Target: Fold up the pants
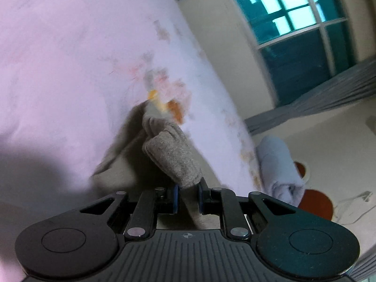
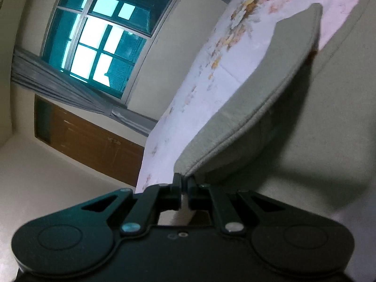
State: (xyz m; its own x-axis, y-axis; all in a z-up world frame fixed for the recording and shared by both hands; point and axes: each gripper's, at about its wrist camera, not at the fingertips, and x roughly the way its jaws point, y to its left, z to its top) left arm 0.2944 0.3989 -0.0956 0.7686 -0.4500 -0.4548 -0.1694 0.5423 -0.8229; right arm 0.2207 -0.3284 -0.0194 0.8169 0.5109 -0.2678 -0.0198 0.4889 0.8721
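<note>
The grey pants lie on a bed with a white flowered sheet [image 1: 70, 58]. In the left wrist view my left gripper [image 1: 188, 196] is shut on a bunched grey fold of the pants [image 1: 171, 155], lifted off the sheet. In the right wrist view my right gripper [image 2: 184, 183] is shut on the hemmed edge of the pants [image 2: 258, 94], which stretches away taut over the sheet [image 2: 188, 117]. The rest of the pants spreads to the right [image 2: 329, 117].
A rolled pale blue towel [image 1: 279, 164] lies at the bed's edge. Behind are a teal window [image 2: 101, 42], grey curtains [image 2: 58, 82], a brown wooden door [image 2: 89, 141] and cream walls. White cables [image 1: 352, 202] lie on the floor.
</note>
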